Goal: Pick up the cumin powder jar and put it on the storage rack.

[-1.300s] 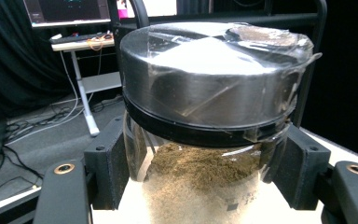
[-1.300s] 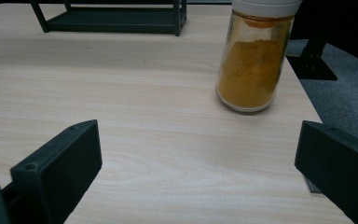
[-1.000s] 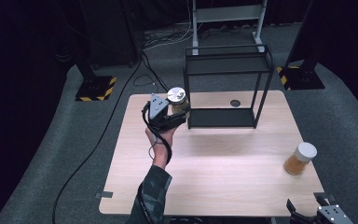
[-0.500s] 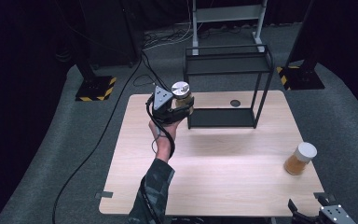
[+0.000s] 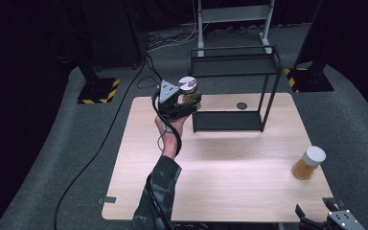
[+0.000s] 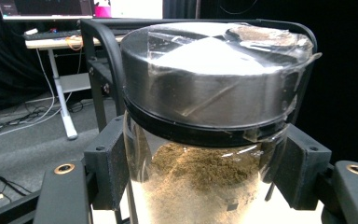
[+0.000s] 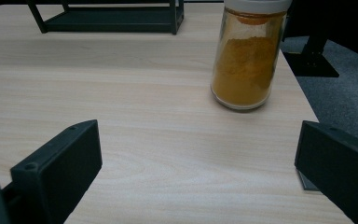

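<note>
Left gripper: clamped on a glass jar of brown powder, jaws pressed against both sides of the glass just below the silver lid. Held aloft in the left hand, above the far left part of the table. Directly beyond the jar: black wire shelf rack, its upper tier near lid level. Tape or film visible over the lid.

Right gripper: jaws spread wide, nothing between them, low at the near right corner of the table. Ahead of it, slightly right: jar of orange powder, white-capped, upright on the tabletop near the right edge. Rack base farther beyond.
</note>
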`<state>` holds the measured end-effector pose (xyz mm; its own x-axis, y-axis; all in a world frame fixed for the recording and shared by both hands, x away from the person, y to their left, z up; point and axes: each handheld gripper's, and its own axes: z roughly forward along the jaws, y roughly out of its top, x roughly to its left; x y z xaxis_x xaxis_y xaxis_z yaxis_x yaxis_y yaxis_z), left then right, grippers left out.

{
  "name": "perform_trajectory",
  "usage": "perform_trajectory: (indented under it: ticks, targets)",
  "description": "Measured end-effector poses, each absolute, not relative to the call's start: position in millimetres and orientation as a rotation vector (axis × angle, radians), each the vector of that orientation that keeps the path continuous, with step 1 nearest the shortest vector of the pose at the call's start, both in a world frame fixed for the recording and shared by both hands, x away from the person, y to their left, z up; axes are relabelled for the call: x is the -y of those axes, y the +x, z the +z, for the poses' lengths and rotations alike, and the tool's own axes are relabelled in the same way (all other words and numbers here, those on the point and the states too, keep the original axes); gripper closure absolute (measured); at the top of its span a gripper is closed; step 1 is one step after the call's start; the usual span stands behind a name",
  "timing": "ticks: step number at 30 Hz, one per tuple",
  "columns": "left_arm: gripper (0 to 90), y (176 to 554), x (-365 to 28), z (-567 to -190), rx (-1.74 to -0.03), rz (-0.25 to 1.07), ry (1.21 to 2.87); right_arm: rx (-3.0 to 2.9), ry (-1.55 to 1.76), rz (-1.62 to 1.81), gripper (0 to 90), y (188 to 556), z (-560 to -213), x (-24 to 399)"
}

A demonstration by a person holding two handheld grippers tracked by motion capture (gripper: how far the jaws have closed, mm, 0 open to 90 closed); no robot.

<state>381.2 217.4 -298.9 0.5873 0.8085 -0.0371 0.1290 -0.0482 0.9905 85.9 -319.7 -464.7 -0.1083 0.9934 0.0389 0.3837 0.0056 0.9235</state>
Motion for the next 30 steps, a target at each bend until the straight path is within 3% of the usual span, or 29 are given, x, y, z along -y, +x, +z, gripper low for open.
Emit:
perform_trajectory:
  ticks: [30]
  targets:
    - [30.0,414.4,-194.0,-254.0,-0.806,0.647,1.570,-1.550,1.462,1.111,0.0,83.5,-467.0,329.6]
